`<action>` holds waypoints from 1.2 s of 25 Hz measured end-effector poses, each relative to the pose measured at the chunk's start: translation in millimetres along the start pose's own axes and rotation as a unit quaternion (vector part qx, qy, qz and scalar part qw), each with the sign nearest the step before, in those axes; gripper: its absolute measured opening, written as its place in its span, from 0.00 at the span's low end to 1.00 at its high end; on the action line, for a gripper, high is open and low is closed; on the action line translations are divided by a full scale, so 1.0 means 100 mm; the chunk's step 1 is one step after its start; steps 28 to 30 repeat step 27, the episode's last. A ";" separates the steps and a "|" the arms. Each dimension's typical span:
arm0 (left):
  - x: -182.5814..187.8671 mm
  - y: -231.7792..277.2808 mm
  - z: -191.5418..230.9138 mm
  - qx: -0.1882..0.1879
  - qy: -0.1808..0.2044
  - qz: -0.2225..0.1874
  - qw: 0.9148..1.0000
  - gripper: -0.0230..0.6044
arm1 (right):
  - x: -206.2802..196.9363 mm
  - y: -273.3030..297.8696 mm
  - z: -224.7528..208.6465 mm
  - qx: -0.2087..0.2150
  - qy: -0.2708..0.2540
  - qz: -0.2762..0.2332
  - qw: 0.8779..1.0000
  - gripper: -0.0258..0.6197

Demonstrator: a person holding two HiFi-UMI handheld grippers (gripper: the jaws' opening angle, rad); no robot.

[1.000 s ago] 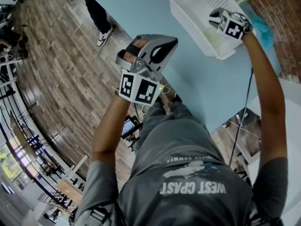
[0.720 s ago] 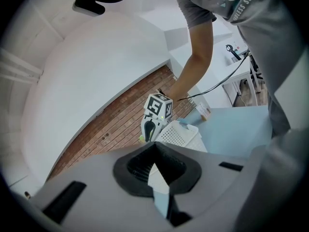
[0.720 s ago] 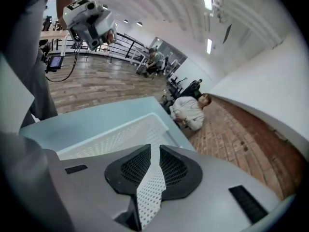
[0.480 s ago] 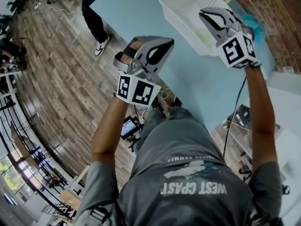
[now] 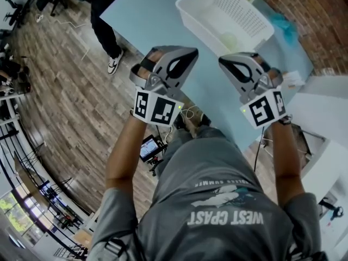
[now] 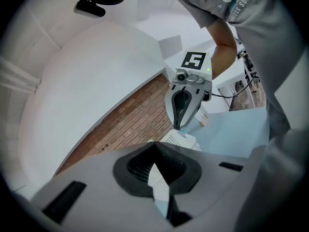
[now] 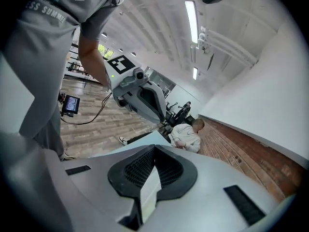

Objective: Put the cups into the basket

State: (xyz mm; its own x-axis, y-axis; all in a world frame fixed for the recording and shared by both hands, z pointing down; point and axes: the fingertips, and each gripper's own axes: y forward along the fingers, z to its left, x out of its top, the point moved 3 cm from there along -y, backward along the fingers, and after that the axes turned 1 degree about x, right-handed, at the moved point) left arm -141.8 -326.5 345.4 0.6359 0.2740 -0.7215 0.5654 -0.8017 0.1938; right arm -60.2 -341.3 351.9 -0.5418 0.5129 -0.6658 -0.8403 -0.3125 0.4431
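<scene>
Fingers (image 6: 133, 166) of the left gripper (image 6: 154, 145) meet at their tips with nothing between them. The right gripper (image 7: 154, 146) has its fingers (image 7: 174, 170) pressed together the same way, empty. Through the slit under the left tips only a sliver of the white basket (image 6: 153, 175) shows. One more corner of it peeks out by the tip of the right gripper at the centre of that frame.

In the head view the basket (image 5: 198, 29) sits at upper centre on the light blue counter (image 5: 147, 15), its far end at the top edge. It is white plastic with perforated walls and floor. A pale green cup (image 5: 229, 39) lies inside at the near end, faint against the white, and its form is hard to make out.

Both grippers hover side by side lower in the frame, well short of the basket, and cover part of the counter's near edge. A teal cloth (image 5: 285, 26) lies right of the basket. A small white card (image 5: 293, 79) sits just beside the right gripper. At upper left a bystander's leg and white shoe (image 5: 114, 64) stand on the wood floor (image 5: 60, 91).
</scene>
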 end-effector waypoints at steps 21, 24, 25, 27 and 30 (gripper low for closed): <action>0.22 -0.14 -0.14 -0.008 0.012 -0.017 1.000 0.03 | 0.25 -0.26 0.33 -0.016 -0.011 0.017 1.000 0.06; 0.23 -0.16 -0.16 -0.008 0.012 -0.017 1.000 0.03 | 0.27 -0.28 0.36 -0.017 -0.009 0.016 1.000 0.06; 0.23 -0.17 -0.17 -0.008 0.012 -0.018 1.000 0.03 | 0.27 -0.29 0.37 -0.017 -0.009 0.017 1.000 0.06; 0.24 -0.19 -0.19 -0.007 0.012 -0.018 1.000 0.03 | 0.28 -0.30 0.40 -0.016 -0.008 0.019 1.000 0.06; 0.24 -0.19 -0.19 -0.007 0.012 -0.018 1.000 0.03 | 0.28 -0.30 0.40 -0.016 -0.008 0.019 1.000 0.06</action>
